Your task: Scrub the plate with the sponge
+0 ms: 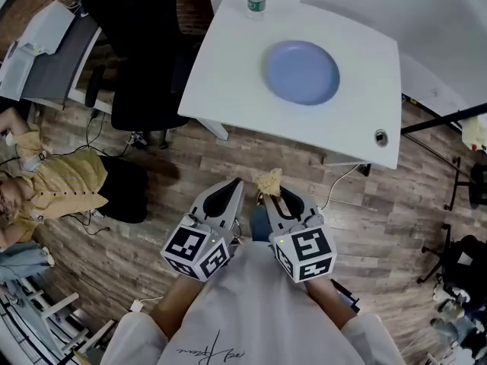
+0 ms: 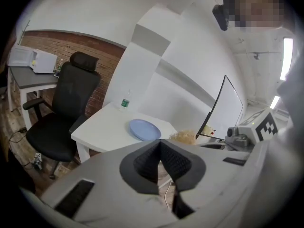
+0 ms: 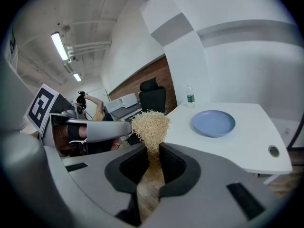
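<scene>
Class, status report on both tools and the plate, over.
Left tool shut, empty. Right tool shut on straw-coloured fibrous sponge. Round blue plate on white table, not yet reached. Nothing in the way.

Pale blue plate (image 1: 302,71), white table (image 1: 228,82), straw-yellow sponge (image 1: 268,179) (black chair (image 1: 144,52), brown wood-plank floor (image 1: 289,166), green-labelled bottle (image 1: 256,2))

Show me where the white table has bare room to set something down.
Bare: the left half of the table, between the plate and the chair, and the near strip toward the cable hole. A bottle crowds the far edge.
</scene>
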